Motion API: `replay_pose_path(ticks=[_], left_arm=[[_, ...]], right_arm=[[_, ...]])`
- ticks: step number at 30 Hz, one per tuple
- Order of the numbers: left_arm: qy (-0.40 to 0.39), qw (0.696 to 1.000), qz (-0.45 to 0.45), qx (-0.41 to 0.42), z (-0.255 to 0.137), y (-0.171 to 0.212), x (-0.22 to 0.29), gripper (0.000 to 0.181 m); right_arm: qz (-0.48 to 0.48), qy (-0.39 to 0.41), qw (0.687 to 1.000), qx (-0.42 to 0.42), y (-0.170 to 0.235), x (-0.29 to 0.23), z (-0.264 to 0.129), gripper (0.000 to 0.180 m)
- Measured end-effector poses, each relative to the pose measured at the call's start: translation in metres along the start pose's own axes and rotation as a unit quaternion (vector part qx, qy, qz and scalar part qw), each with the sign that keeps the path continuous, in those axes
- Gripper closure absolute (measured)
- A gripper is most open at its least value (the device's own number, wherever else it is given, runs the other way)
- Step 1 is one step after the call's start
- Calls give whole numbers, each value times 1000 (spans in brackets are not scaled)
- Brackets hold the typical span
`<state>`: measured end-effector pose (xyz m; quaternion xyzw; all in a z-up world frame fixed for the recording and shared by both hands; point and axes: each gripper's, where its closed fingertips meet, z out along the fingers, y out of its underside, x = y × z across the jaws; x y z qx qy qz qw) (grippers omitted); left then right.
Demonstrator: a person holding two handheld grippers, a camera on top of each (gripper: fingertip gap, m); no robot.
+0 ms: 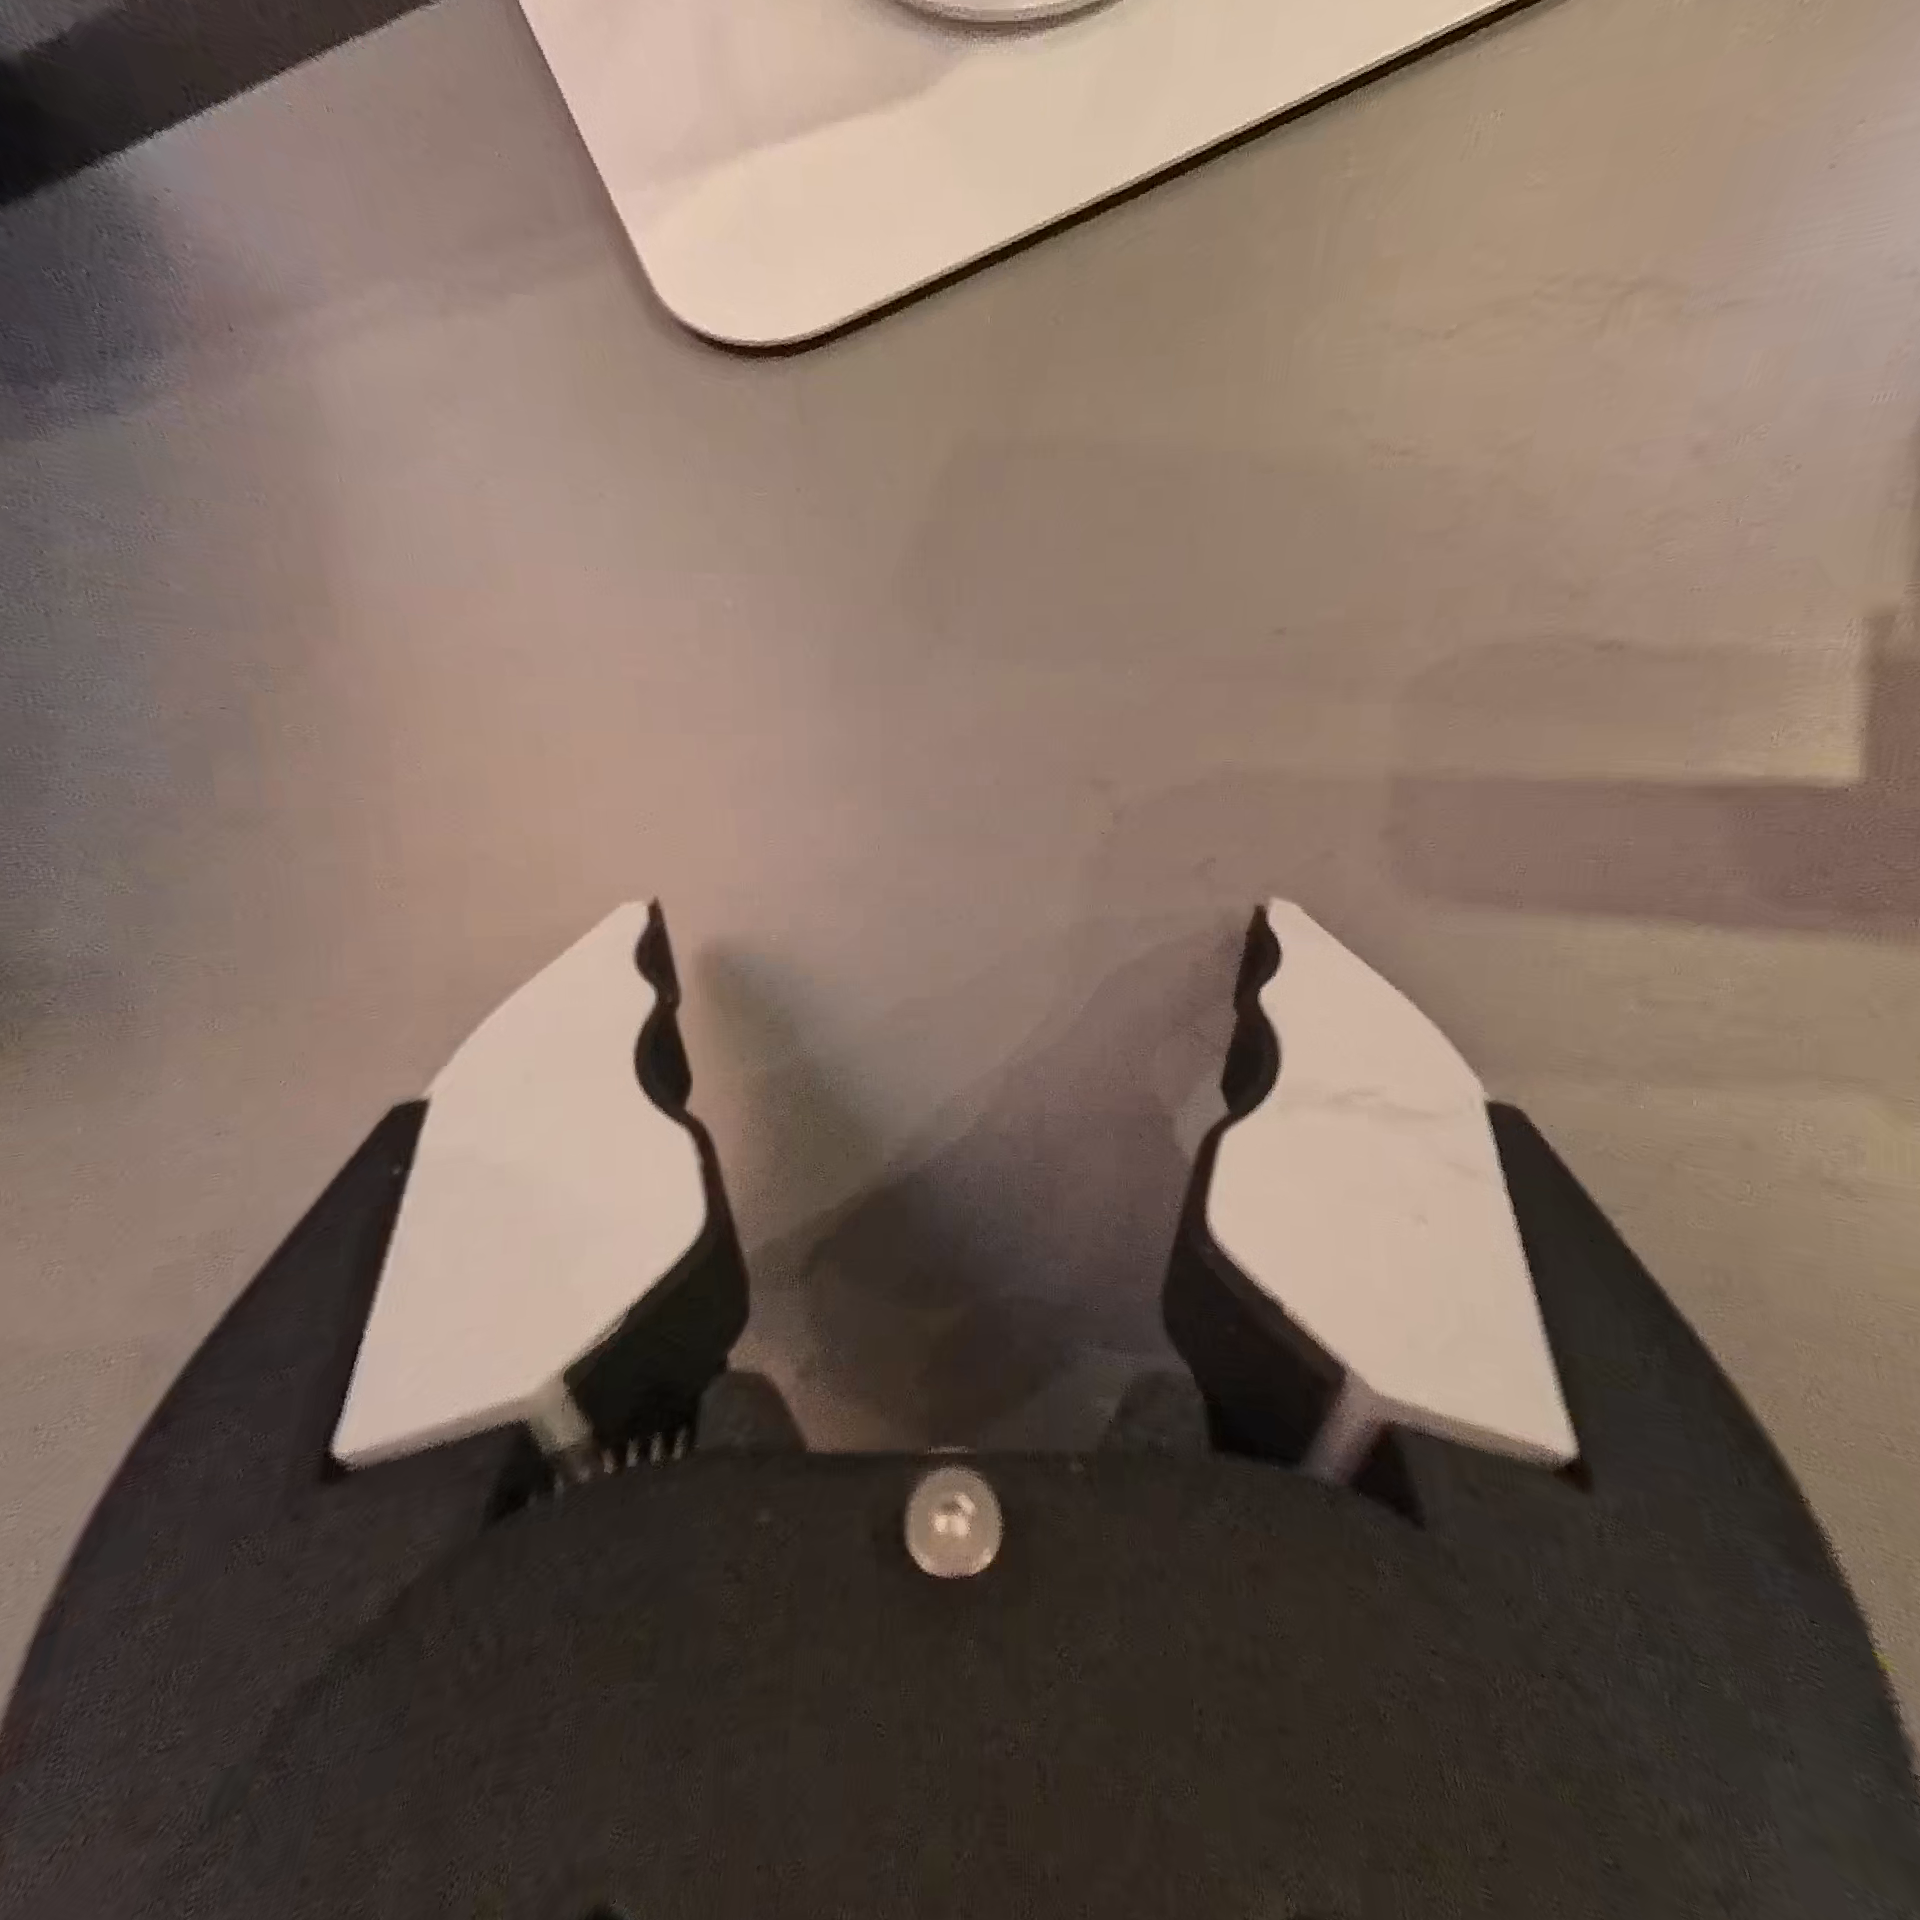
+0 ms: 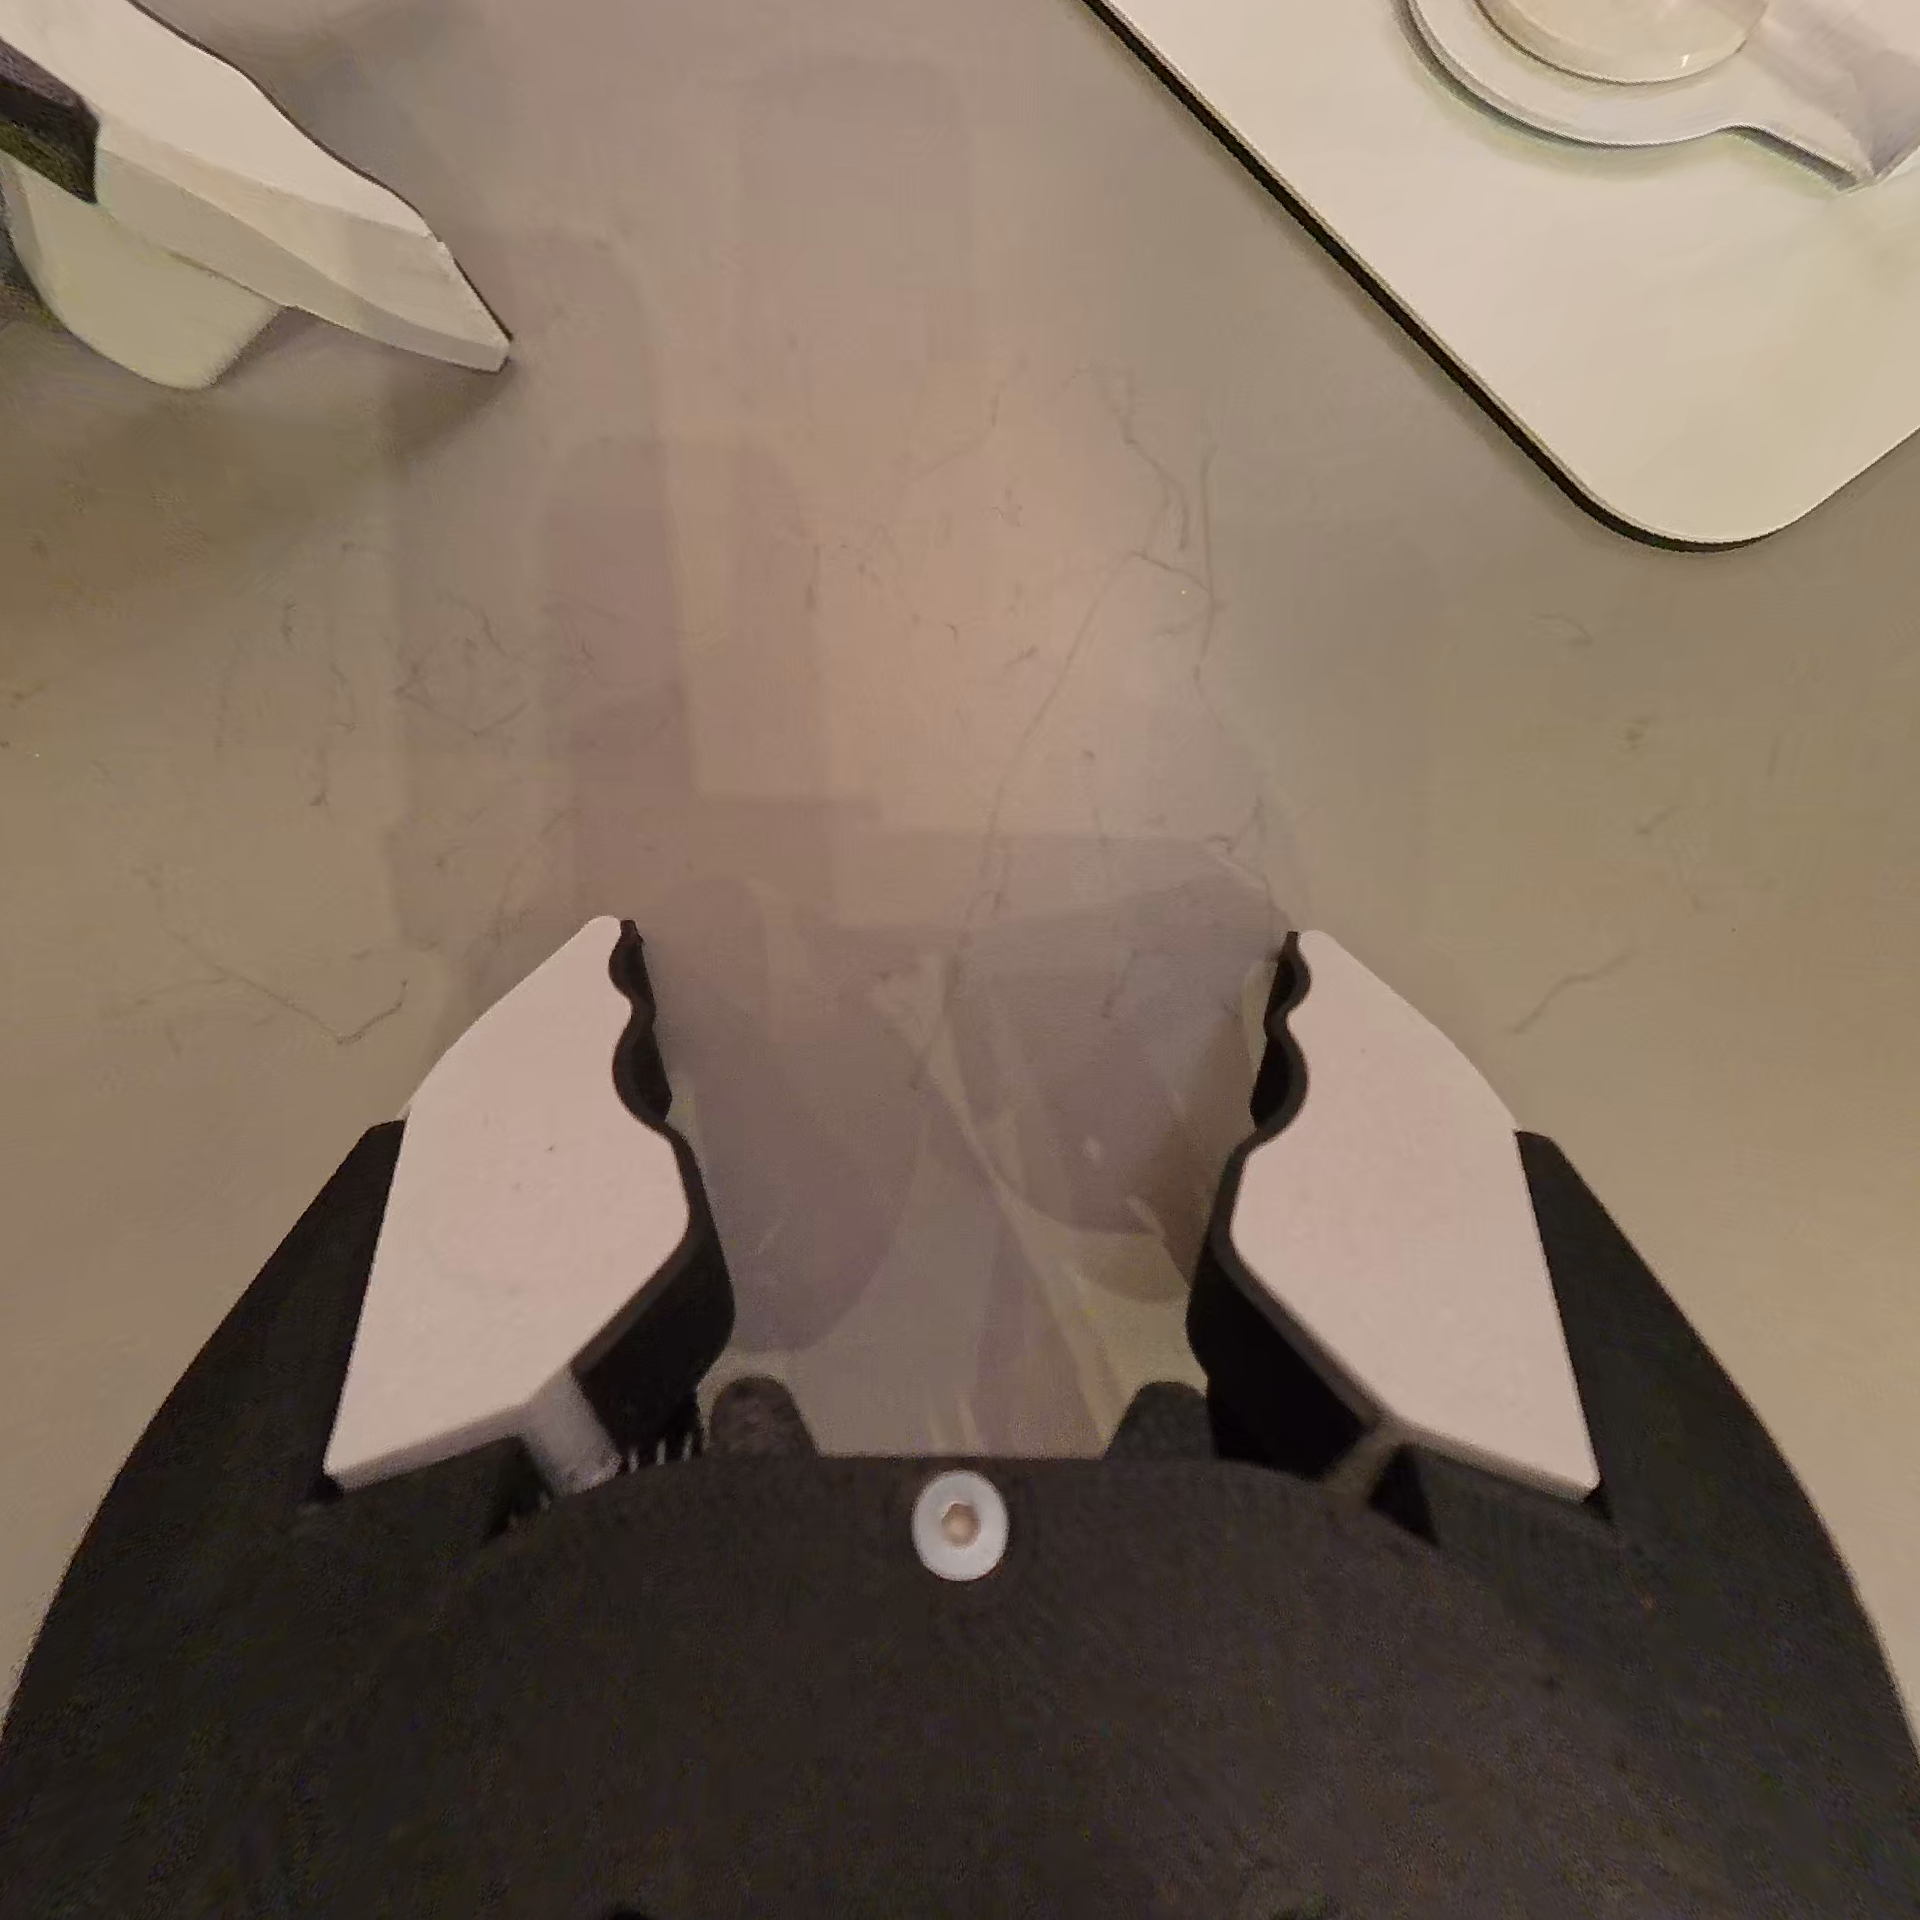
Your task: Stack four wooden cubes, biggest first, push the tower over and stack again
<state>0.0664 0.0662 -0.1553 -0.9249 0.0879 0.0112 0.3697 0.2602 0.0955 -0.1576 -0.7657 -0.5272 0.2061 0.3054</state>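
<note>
No wooden cube shows in either view. My left gripper (image 1: 957,914) is open and empty, its white fingers with black pads spread over the bare grey tabletop (image 1: 935,623). My right gripper (image 2: 957,935) is open and empty too, over the same grey surface (image 2: 935,623). In the right wrist view a white finger of the left gripper (image 2: 312,260) reaches in from the top left corner, close above the table.
A white board with rounded corners and a dark edge lies at the far side (image 1: 935,187), also at the top right of the right wrist view (image 2: 1558,312). A clear round piece (image 2: 1621,62) sits on it. A dark band (image 1: 156,94) crosses the top left.
</note>
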Motion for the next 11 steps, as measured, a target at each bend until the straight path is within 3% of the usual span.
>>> replay_pose_path(ticks=[3, 11], left_arm=[[56, 998, -19, -13, 1, 3, 7, 84], [53, 998, -11, -20, 3, 5, 6, 71]], right_arm=[[0, 0, 1000, 0, 0, 1, 0, 67], [0, 0, 1000, 0, 0, 1, 0, 67]])
